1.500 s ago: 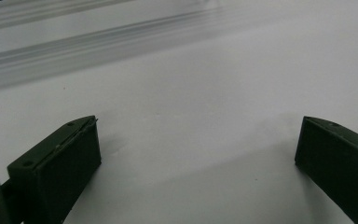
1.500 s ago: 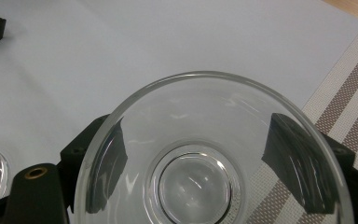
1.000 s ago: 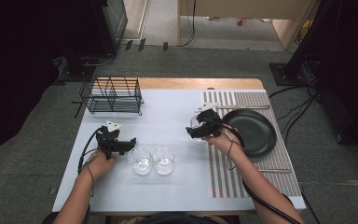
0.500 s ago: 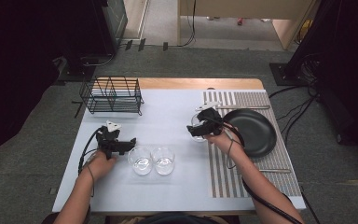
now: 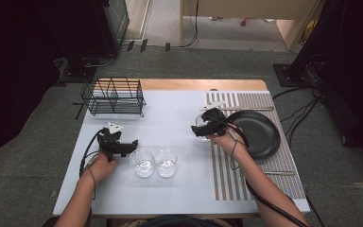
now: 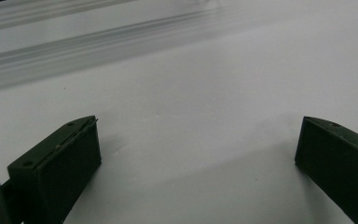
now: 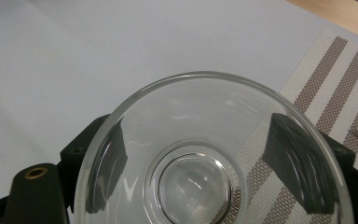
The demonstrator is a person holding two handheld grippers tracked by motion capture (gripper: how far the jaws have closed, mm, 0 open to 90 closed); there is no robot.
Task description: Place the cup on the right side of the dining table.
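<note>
My right gripper (image 5: pixel 197 130) is shut on a clear glass bowl (image 5: pixel 200 124) at the left edge of the striped placemat (image 5: pixel 246 175). In the right gripper view the glass bowl (image 7: pixel 200 154) sits between the black jaws, which show through its wall on both sides. My left gripper (image 5: pixel 133 144) rests low on the white table (image 5: pixel 170 198), just left of two more glass bowls (image 5: pixel 143 163) (image 5: pixel 166 162). Its jaws stand wide open in the left gripper view, with only bare table between them (image 6: pixel 198 140).
A black plate (image 5: pixel 257 132) lies on the placemat right of my right hand. A black wire rack (image 5: pixel 113 97) stands at the table's back left. Thin cutlery lies on the placemat behind the plate (image 5: pixel 250 109) and in front of it (image 5: pixel 276 173).
</note>
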